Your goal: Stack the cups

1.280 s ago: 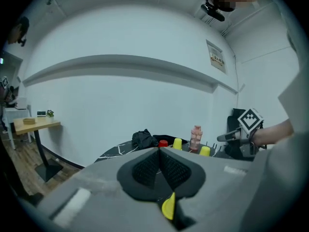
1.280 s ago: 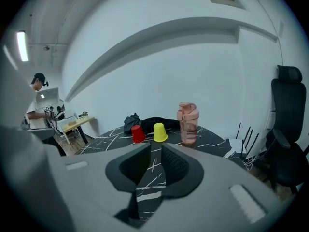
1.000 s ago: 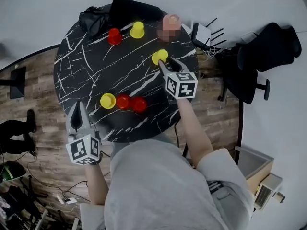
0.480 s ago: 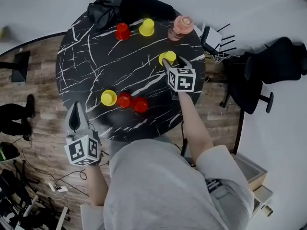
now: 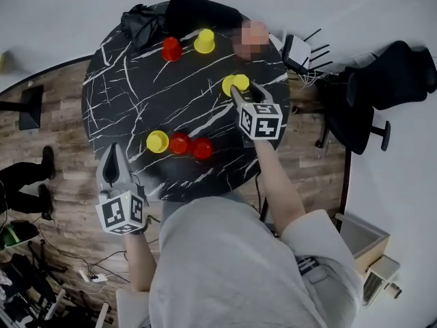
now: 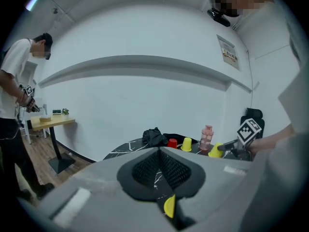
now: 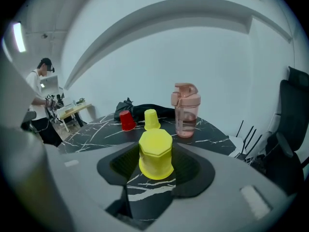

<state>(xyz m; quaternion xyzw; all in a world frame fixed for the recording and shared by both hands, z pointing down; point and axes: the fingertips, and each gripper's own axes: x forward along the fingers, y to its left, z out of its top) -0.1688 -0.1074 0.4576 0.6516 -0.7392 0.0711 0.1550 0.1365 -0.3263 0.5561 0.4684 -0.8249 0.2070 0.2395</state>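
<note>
Upside-down cups stand on the round black marble table [image 5: 130,87]. My right gripper [image 5: 244,88] [image 7: 155,162] straddles a yellow cup [image 5: 236,83] [image 7: 155,153] at the table's right. Its jaws have just been closing, with that cup between them. A little gap shows on each side of the cup, which rests on the table. A red cup [image 5: 171,48] [image 7: 127,121] and a yellow cup [image 5: 204,41] [image 7: 151,119] stand at the far edge. One yellow cup [image 5: 157,141] and two red cups [image 5: 179,143] [image 5: 201,147] form a row near the front. My left gripper [image 5: 113,149] [image 6: 160,151] is shut and empty by the table's near-left edge.
A pink bottle [image 7: 185,111] stands behind the right gripper near the far right edge. A black bag [image 5: 147,19] lies at the table's back. A black office chair [image 5: 382,80] is to the right. A person [image 6: 19,95] stands by a small table in the distance.
The right gripper's jaws have spread from beside the yellow cup to either side of it. The left gripper has stayed where it was.
</note>
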